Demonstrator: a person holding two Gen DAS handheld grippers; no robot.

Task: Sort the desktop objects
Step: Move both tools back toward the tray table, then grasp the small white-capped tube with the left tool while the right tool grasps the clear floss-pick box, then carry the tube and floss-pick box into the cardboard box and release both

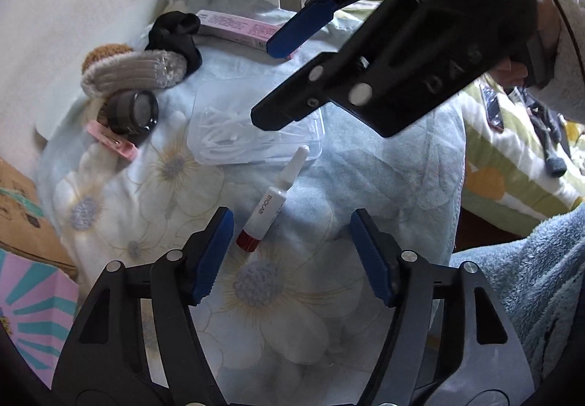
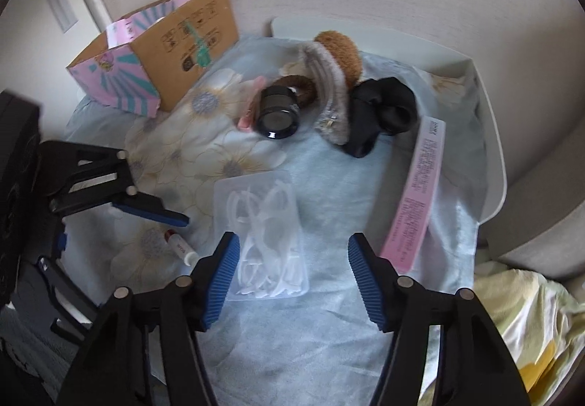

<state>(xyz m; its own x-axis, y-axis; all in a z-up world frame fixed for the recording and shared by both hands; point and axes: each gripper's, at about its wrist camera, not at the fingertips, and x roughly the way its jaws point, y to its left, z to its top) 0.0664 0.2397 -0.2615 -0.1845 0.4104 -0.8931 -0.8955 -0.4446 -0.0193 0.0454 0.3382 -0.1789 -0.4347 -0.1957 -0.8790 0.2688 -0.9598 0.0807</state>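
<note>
**Small tube and clear case: light, slick, easy to knock away**

Left tongs (image 1: 292, 256) spread, nothing between the pads, hovering over the white tube (image 1: 270, 199) with the red cap, which lies slantwise on the flowered cloth (image 1: 164, 164) covering the desk, just off the left pad. Light and rigid, round and smooth, so likely to roll or squirt out; best pinched across the middle of the barrel, not at the narrow nozzle.

Right tongs (image 2: 290, 276) likewise spread and empty, poised above the clear plastic case (image 2: 263, 234) of white floss picks, the left pad over its edge. Thin-walled, slippery, probably flexing under pressure; best taken across the short sides, gently. Lid closed or not: hard to say through the glare.

Farther back, in a loose heap: dark jar (image 2: 276, 110), black scrunchie (image 2: 380, 115), furry hairband (image 2: 329, 77), pink clip (image 1: 113, 141). Long pink box (image 2: 416, 190) lying apart to the right. Cardboard box (image 2: 172, 51) open at the back left.
</note>
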